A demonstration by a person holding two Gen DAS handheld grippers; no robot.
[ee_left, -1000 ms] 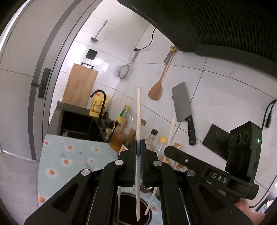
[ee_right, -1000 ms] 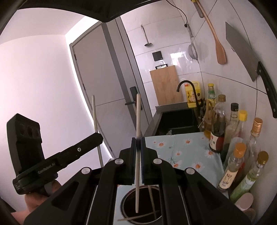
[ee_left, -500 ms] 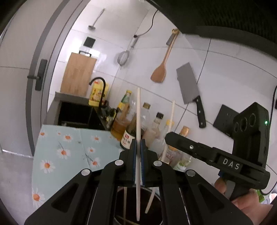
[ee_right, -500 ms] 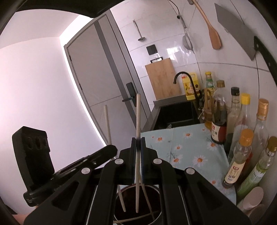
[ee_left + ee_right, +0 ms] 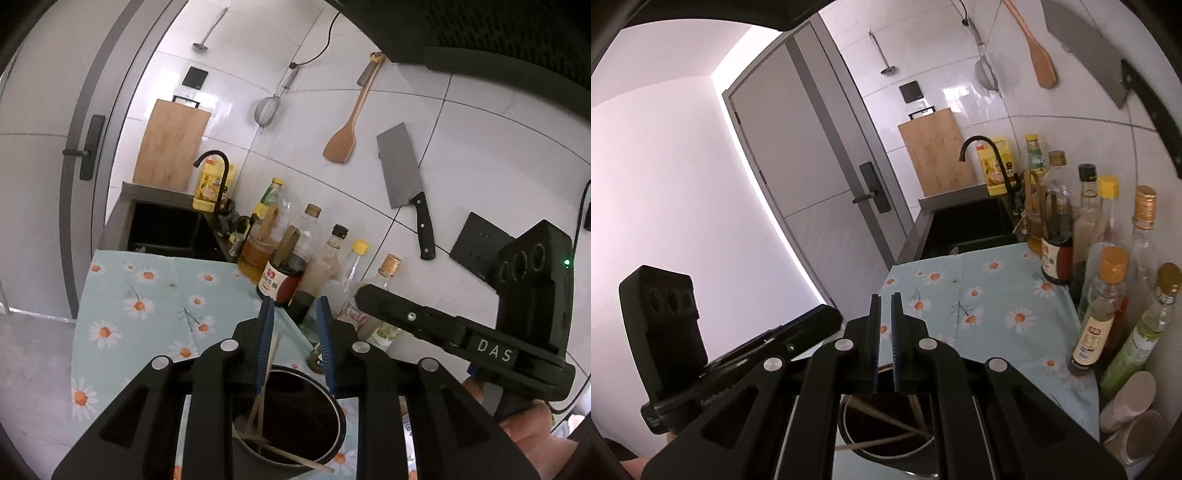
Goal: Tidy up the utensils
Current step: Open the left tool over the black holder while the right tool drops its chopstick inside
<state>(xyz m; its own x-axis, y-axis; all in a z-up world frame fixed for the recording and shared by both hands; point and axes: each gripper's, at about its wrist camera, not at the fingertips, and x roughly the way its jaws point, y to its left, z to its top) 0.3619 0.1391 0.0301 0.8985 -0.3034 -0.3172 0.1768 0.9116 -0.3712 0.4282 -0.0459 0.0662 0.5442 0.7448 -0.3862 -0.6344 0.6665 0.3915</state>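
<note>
A dark round holder (image 5: 338,417) stands on the daisy-print cloth right below both grippers. Several pale wooden chopsticks (image 5: 271,354) lean and lie inside it. My left gripper (image 5: 295,306) hangs just above its mouth. Its jaws are opening and nothing is between the blue pads; one chopstick leans close by the left finger. In the right wrist view the holder (image 5: 857,439) and its chopsticks (image 5: 879,441) show under my right gripper (image 5: 884,299). Its pads stand almost together with a thin slit that holds nothing. The left gripper (image 5: 831,314) sits beside it at the left.
A row of sauce and oil bottles (image 5: 1056,221) lines the tiled wall at the right. Beyond the daisy cloth (image 5: 979,291) is a black sink (image 5: 967,225) with a tap. A cleaver (image 5: 402,170) and a wooden spatula (image 5: 343,140) hang on the wall.
Each gripper held an upright chopstick before; now both chopsticks are out of the jaws and down in the holder. The left jaws have spread apart. Both grippers have sunk toward the holder.
</note>
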